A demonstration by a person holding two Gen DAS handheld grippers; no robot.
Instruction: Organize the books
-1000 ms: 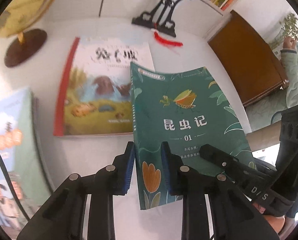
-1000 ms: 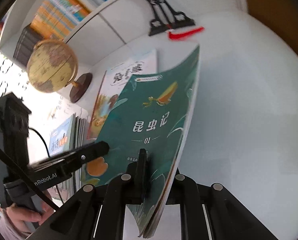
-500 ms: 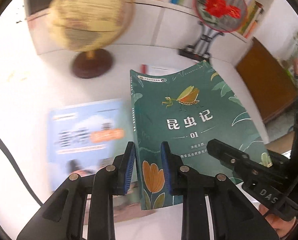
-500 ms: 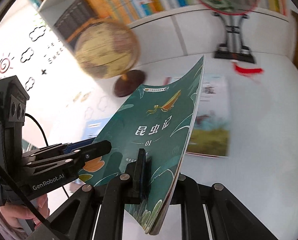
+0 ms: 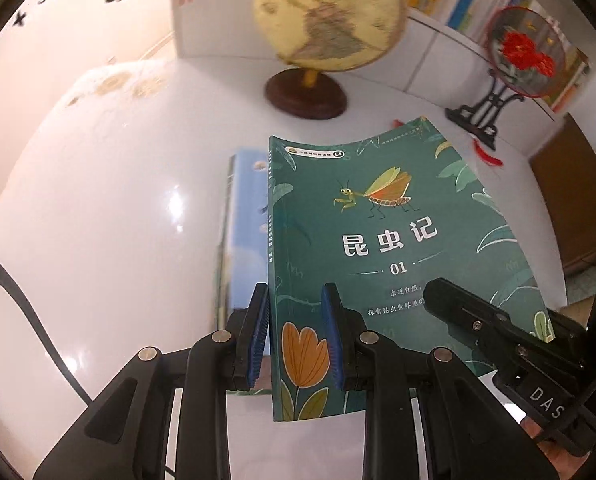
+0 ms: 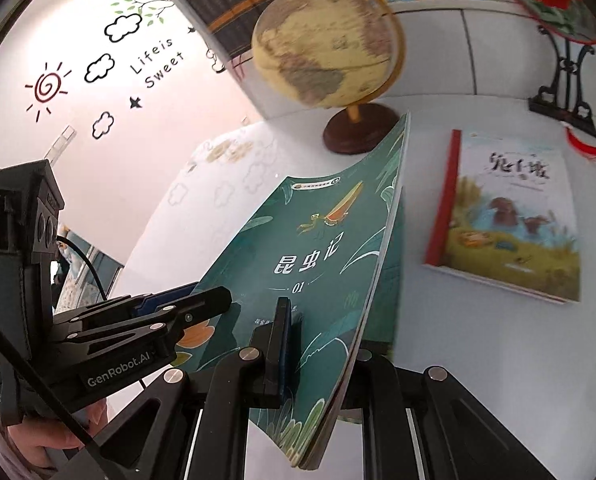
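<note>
A glossy white counter [image 5: 97,240] carries a tan globe on a round dark wooden base [image 5: 306,94], a black ornate stand with a red tassel [image 5: 480,120], a flat pale blue book [image 5: 245,232], and a red-spined picture book [image 6: 510,216] lying flat.

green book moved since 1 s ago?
Yes. The green book, gripped by both grippers, was beside the red-spined book; now it hangs over the blue book, in front of the globe.

three books [image 5: 398,240], one globe [image 5: 330,12], one fan ornament [image 5: 526,52], perhaps more shelved
</note>
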